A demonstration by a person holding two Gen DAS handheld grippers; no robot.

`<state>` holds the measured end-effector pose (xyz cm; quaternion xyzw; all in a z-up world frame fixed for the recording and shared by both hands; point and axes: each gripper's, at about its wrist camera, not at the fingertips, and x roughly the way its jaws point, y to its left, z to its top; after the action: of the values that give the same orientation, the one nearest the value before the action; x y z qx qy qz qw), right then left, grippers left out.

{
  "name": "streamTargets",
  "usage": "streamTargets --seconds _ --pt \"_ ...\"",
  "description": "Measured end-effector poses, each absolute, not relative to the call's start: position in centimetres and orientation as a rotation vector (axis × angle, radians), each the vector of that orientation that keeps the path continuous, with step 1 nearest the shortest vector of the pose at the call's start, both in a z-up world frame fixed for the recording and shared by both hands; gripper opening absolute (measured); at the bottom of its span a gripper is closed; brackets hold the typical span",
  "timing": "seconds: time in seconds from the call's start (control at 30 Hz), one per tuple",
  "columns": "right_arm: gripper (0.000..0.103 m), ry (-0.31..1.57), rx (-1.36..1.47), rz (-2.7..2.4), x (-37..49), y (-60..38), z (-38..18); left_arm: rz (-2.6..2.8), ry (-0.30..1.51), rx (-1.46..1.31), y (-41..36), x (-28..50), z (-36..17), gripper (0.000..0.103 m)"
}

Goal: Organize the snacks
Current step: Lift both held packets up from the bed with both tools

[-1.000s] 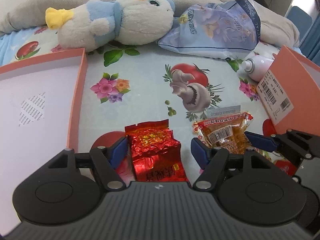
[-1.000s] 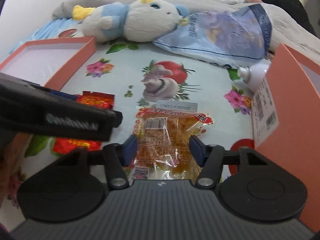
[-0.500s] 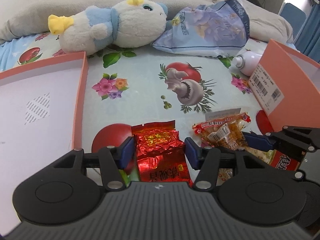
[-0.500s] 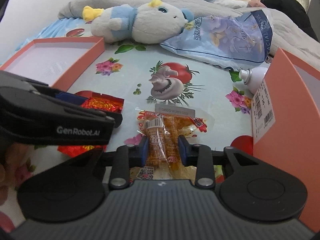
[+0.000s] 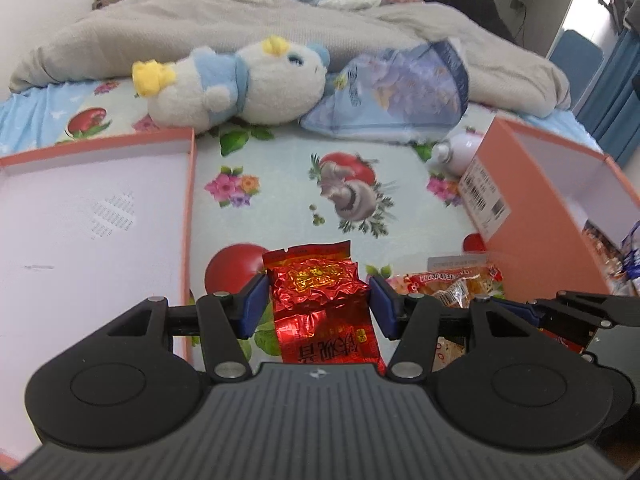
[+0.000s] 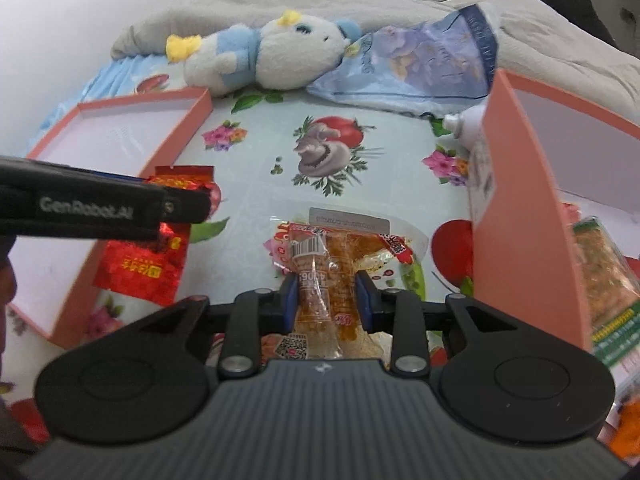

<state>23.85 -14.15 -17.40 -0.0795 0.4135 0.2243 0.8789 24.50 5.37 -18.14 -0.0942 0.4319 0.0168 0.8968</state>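
The left tongs (image 5: 318, 306) are clamping a red foil snack packet (image 5: 322, 304) between their blue pads (image 5: 256, 306), one pad pressing on each side edge of the crinkled packet. The packet is sticking out forward past the pads and also running back under the tongs' body. In the right wrist view the same packet (image 6: 140, 264) is hanging below the left tongs' dark arm, clear of the bed sheet.

The right tongs (image 6: 326, 300) are squeezing a clear packet of orange snack (image 6: 328, 276) at its middle, so that the wrapper is bunching between the pads (image 6: 365, 300). Its red-printed top edge is fanning out ahead of the fingertips, and its lower end is reaching back under the tongs. From the left wrist view this packet (image 5: 452, 284) is showing just to the right of the red one, with the right tongs (image 5: 532, 312) beside it.

Both tongs are hovering above a bed sheet printed with tomatoes, mushrooms and flowers (image 5: 280, 184). A shallow orange box lid (image 5: 188, 208) is lying just left of the left tongs. A deeper orange box (image 6: 516, 208) is standing just right of the right tongs, with other snack packets (image 6: 604, 288) lying inside it. Farther back, a blue and white plush toy (image 5: 240, 84) is lying next to a large pale blue bag (image 5: 396, 96), in front of a grey blanket (image 5: 240, 12). A small white bottle (image 5: 456, 152) is lying behind the deeper box's near corner.
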Motion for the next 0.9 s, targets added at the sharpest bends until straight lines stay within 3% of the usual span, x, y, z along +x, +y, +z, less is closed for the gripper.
streamTargets --seconds 0.57,0.9 --pt "0.033 0.809 -0.038 0.455 18.7 -17.8 -9.9 -0.021 0.796 -0.262 2.4 18.4 -9.2 0.061" --pt "0.033 0.715 -0.060 0.404 18.7 -20.3 -4.0 -0.065 0.758 -0.274 -0.1 19.1 -4.3 0.061"
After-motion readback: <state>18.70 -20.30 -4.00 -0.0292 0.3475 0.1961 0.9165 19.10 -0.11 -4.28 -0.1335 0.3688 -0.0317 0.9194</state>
